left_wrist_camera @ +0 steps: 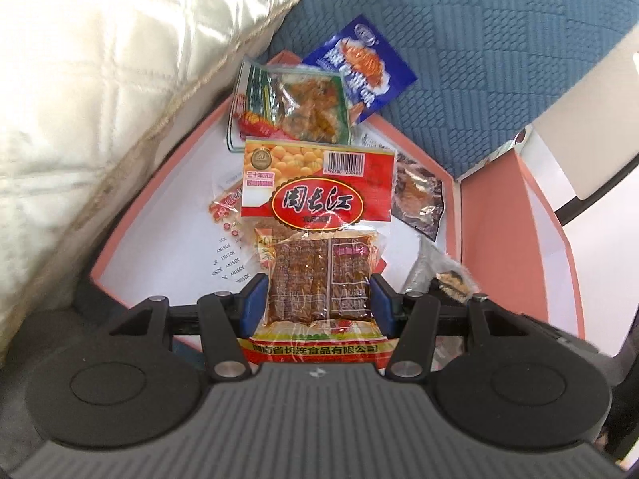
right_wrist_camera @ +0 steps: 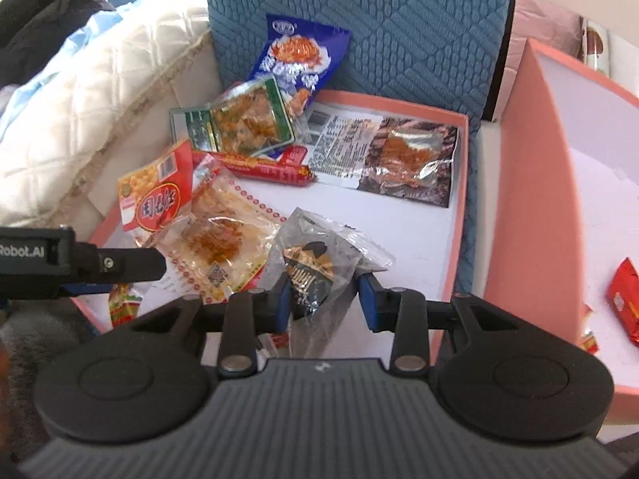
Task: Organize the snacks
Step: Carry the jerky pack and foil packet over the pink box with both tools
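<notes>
- The left gripper (left_wrist_camera: 319,299) has its jaws closed on the red tofu packet (left_wrist_camera: 319,215), held over the left side of the pink box (right_wrist_camera: 459,183).
- Beyond it lie the green-edged packet (right_wrist_camera: 235,119) and, propped on the blue cushion (right_wrist_camera: 399,28), the blue packet (right_wrist_camera: 299,56).
- The red sausage (right_wrist_camera: 267,167) lies mid-box.
- The right gripper (right_wrist_camera: 324,295) has its jaws around the silver packet (right_wrist_camera: 315,255), pads touching its sides.
- The second pink box (right_wrist_camera: 531,151) stands rightmost.

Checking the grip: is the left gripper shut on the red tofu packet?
Shut: both pads of the left gripper press the red tofu packet's sides.
</notes>
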`<state>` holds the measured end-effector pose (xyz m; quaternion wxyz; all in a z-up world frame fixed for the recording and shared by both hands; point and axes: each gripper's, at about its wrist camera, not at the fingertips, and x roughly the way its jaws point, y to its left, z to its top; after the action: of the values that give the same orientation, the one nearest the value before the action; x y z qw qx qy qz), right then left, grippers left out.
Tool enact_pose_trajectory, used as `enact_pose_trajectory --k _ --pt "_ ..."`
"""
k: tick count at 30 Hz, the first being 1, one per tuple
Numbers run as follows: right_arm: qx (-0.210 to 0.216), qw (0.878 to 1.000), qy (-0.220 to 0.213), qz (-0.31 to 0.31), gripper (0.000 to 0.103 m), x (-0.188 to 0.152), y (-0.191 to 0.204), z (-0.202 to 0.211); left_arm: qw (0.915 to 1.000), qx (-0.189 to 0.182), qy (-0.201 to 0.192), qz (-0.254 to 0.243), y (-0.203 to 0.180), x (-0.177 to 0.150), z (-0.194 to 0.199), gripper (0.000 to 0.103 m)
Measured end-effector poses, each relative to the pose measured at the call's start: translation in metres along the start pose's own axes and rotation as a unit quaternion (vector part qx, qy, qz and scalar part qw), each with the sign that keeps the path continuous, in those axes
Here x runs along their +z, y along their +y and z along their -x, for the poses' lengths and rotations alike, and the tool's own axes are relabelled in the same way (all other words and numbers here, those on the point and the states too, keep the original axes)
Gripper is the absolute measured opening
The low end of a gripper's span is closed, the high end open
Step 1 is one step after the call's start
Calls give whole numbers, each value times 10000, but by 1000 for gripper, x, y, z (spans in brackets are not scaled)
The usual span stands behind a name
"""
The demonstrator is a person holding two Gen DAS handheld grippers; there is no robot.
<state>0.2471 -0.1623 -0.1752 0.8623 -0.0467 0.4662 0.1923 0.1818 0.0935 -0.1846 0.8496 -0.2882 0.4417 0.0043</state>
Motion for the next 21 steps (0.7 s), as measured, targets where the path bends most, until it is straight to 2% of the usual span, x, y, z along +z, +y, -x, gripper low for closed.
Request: enact_pose_trajectory --k 10,21 --pt "126 9996 -229 45 38 -4 -9 54 9993 116 -277 -237 -20 -22 43 60" --pt "278 9984 -477 115 38 7 -18 95 9965 115 -619 -551 -62 -19 85 60"
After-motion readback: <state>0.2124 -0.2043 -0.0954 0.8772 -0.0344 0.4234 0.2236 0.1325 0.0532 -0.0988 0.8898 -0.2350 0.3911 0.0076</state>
